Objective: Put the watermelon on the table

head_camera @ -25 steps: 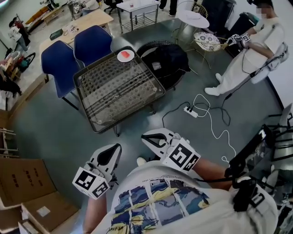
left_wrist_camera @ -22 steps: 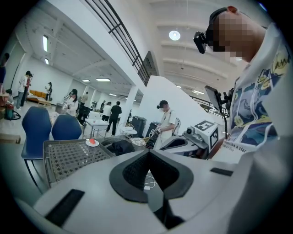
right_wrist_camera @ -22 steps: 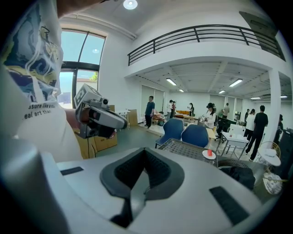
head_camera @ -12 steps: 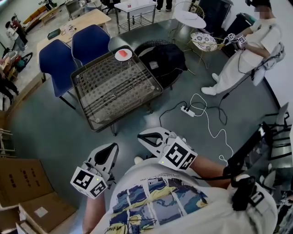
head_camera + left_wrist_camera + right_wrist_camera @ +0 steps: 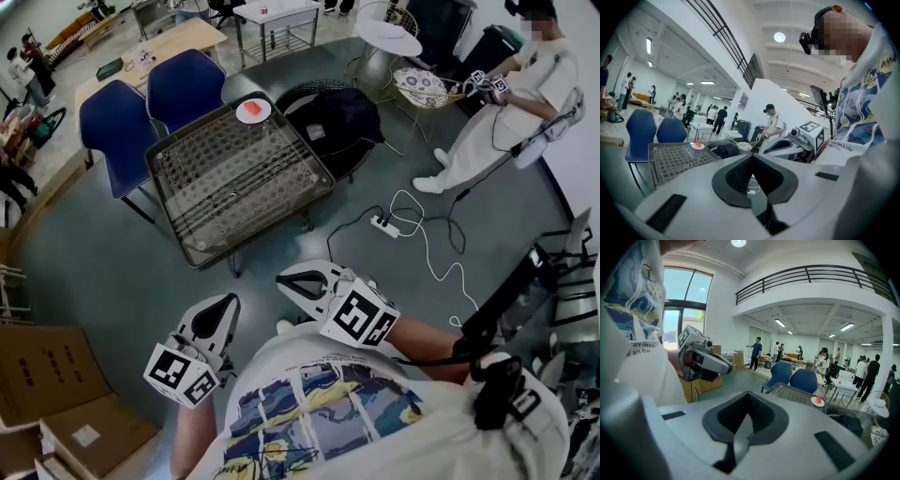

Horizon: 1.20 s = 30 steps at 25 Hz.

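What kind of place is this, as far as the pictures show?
Probably a large open workspace or lab hall: a railed balcony overlooks the floor, a mesh-topped table stands beside blue chairs, and another person in white holds marker-cube grippers.

The left hand-held gripper [image 5: 232, 302] and the right hand-held gripper [image 5: 281, 279] are pale grey moulded shells, each with black ribbed pads lining a dark recess. Behind each shell sits a white marker cube [image 5: 185, 373] bearing black square patterns. The person wears a white short-sleeved T-shirt [image 5: 319, 412] printed with blue and yellow panels.
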Each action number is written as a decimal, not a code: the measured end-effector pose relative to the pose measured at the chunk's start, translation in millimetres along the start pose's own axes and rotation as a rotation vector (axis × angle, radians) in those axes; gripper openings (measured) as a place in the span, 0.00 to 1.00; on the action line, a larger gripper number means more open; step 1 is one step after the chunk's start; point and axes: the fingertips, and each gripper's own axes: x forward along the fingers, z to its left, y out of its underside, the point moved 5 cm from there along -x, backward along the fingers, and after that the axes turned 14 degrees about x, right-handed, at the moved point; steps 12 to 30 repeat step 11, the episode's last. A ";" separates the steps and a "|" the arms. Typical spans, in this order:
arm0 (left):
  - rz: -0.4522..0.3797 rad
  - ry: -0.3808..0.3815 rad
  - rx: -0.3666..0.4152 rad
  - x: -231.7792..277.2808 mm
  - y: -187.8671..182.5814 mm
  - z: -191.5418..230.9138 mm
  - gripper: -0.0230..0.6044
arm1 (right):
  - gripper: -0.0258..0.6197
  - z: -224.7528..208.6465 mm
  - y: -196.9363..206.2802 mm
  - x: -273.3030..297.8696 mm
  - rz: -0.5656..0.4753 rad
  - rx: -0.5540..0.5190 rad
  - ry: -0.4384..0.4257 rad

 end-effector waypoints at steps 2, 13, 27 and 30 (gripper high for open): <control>0.002 -0.001 -0.001 -1.4 0.0 -0.5 0.05 | 0.05 0.5 -1.1 -0.3 0.008 -0.005 0.004; -0.002 -0.010 -0.002 -6.5 -1.0 5.6 0.05 | 0.05 0.8 -4.6 5.3 0.029 -0.019 0.007; -0.002 -0.010 -0.002 -6.5 -1.0 5.6 0.05 | 0.05 0.8 -4.6 5.3 0.029 -0.019 0.007; -0.002 -0.010 -0.002 -6.5 -1.0 5.6 0.05 | 0.05 0.8 -4.6 5.3 0.029 -0.019 0.007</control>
